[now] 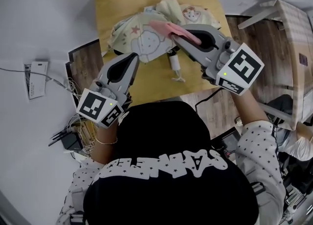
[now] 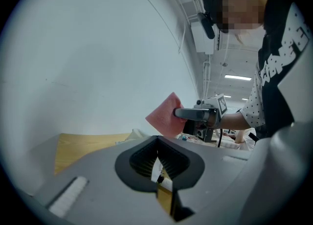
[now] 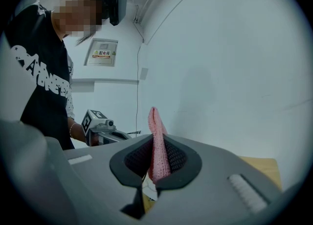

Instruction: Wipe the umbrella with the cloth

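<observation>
A folded umbrella (image 1: pixel 142 37), pale with cartoon prints, lies on the wooden table (image 1: pixel 112 1), its white handle (image 1: pixel 174 64) pointing toward me. My right gripper (image 1: pixel 179 35) hovers over the umbrella's right part, shut on a pink cloth (image 1: pixel 165 27). The right gripper view shows the cloth (image 3: pixel 156 143) pinched upright between the jaws of the right gripper (image 3: pixel 157 156). My left gripper (image 1: pixel 135 56) is at the umbrella's near left edge. Its jaws are shut, and the left gripper view shows nothing sticking out of the left gripper (image 2: pixel 157 146). That view also shows the pink cloth (image 2: pixel 165 115).
On the floor at the left lie a white box (image 1: pixel 35 78) and a tangle of cables (image 1: pixel 73 121). At the right stands a wooden frame with cardboard (image 1: pixel 288 33). The table's far part is bare wood.
</observation>
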`<state>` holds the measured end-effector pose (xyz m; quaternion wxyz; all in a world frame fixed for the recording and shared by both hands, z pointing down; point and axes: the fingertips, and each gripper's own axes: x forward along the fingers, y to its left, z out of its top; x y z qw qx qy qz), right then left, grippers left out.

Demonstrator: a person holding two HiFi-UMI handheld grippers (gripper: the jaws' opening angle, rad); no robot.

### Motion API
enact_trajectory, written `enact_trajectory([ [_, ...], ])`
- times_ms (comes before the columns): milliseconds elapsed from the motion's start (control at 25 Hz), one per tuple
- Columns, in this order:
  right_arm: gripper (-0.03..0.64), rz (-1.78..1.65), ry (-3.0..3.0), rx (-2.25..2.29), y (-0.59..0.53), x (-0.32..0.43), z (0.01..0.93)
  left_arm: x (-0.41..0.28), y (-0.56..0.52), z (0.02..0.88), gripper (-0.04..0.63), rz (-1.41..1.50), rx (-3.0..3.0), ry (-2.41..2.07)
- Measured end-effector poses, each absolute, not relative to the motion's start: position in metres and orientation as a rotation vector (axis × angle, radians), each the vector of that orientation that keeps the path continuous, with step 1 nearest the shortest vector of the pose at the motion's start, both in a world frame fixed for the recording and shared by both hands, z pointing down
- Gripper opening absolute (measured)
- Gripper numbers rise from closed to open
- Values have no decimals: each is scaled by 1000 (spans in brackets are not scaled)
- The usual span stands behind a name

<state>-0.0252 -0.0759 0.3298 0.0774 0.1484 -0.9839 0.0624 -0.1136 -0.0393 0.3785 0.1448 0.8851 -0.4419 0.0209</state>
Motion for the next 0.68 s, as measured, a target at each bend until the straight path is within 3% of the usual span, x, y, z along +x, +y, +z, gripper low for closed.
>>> enact_trajectory([
  [680, 29, 199, -2974, 485, -77, -33, 330, -117, -50, 367, 2, 38, 2565, -1294],
])
